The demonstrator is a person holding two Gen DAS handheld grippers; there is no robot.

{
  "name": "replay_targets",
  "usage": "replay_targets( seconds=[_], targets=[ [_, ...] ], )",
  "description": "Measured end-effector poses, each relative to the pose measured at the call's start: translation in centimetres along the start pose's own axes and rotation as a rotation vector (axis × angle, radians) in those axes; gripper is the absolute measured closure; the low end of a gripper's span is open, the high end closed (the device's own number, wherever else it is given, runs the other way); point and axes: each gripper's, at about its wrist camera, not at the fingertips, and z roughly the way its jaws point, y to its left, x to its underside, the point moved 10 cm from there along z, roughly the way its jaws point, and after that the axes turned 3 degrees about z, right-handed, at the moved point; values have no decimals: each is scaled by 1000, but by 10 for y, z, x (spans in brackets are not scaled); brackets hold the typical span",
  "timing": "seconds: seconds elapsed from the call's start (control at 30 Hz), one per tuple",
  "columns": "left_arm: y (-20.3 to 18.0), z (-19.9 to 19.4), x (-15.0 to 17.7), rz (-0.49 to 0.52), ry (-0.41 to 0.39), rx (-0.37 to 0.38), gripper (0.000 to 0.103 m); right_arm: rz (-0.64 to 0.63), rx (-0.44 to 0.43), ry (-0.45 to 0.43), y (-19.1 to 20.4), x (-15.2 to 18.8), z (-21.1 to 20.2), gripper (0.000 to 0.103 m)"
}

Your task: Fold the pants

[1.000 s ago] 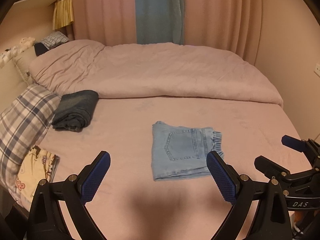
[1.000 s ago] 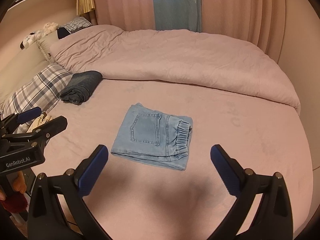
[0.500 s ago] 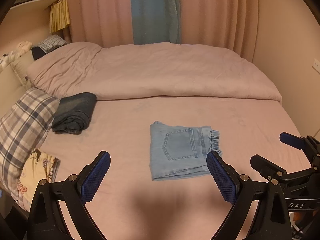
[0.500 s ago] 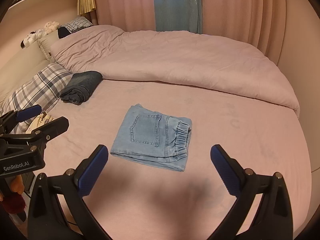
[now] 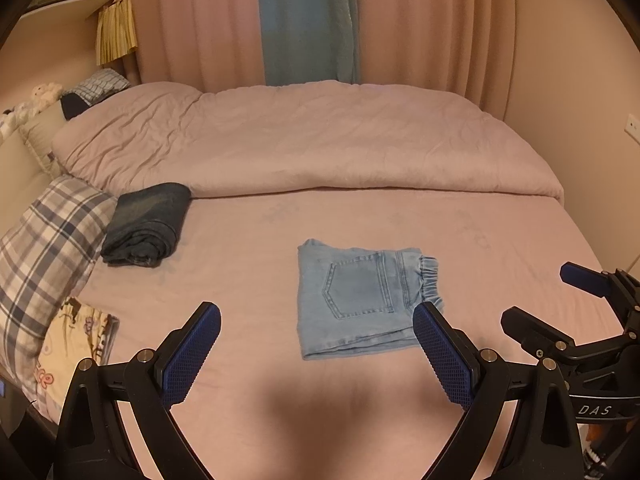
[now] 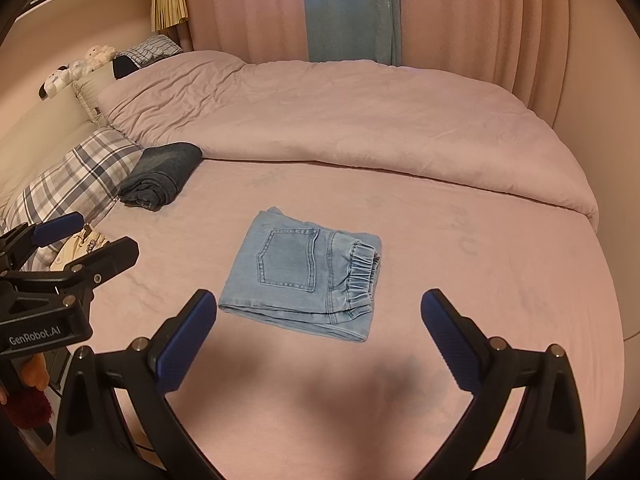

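— Where do the folded pants lie?
— On the bed, mid-sheet, before the duvet heaped behind.
— And left of them?
— A rolled garment, well apart, touching the checked pillow at the bed's left edge — both grippers held near, left gripper beside right gripper.

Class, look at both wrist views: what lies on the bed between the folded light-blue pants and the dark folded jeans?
Only bare pink sheet lies between the light-blue pants and the dark jeans, clearest in the right wrist view.

Bare sheet all round folded pants; dark jeans, plaid pillow far left; duvet behind.
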Motion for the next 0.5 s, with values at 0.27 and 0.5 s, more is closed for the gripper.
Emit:
replay_targets(
  seconds=[0.27, 0.5],
  targets=[
    [3, 6, 0, 4, 7, 11, 7, -6, 2, 1, 1, 0, 0, 0],
    [6, 10, -1, 6, 14, 11, 6, -10, 4, 3, 4, 1, 1, 0]
  ],
)
